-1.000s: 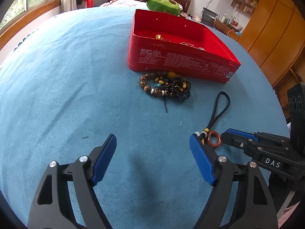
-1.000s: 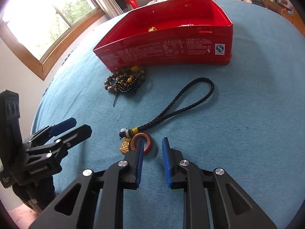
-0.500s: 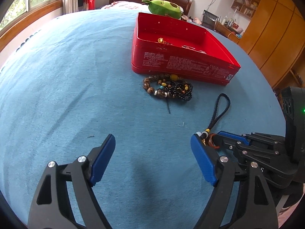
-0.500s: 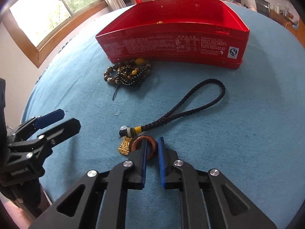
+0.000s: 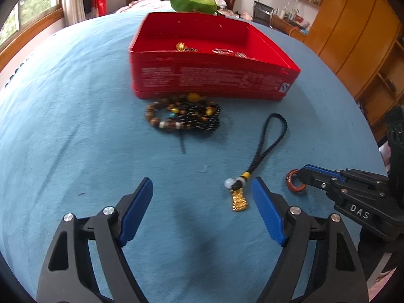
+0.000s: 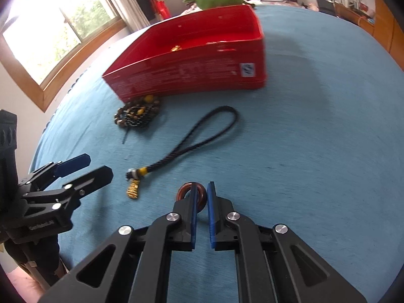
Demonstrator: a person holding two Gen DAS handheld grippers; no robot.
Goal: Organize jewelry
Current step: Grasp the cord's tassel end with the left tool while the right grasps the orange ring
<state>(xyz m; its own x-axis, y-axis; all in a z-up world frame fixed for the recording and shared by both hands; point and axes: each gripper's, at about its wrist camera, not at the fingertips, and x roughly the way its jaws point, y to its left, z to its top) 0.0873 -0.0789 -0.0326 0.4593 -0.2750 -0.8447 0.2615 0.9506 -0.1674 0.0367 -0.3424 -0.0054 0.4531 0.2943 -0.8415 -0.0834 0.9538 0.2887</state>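
Observation:
In the right wrist view my right gripper [image 6: 202, 192] is shut on a brown ring [image 6: 185, 193], held just above the blue cloth. To its left lie a black cord loop [image 6: 202, 136] and the cord's gold charm [image 6: 132, 190]. The left wrist view shows the ring [image 5: 294, 181] at the right gripper's [image 5: 301, 176] tip. My left gripper [image 5: 202, 186] is wide, its jaws closing slightly, with nothing between the pads; the gold charm [image 5: 238, 199] lies by its right finger. Beaded bracelets [image 5: 184, 116] rest against the red tin [image 5: 202, 80].
The red tin [image 6: 189, 75] holds a gold piece [image 5: 181, 46] and silver pieces [image 5: 227, 51]. A green plush toy [image 5: 194, 0] sits behind it. A window is at the left and wooden cupboards [image 5: 353, 25] at the right. Blue cloth covers the surface.
My right gripper closed on the brown ring and carried it right, away from the cord's charm. Both grippers moved nearer the tin. The left jaws stayed wide.

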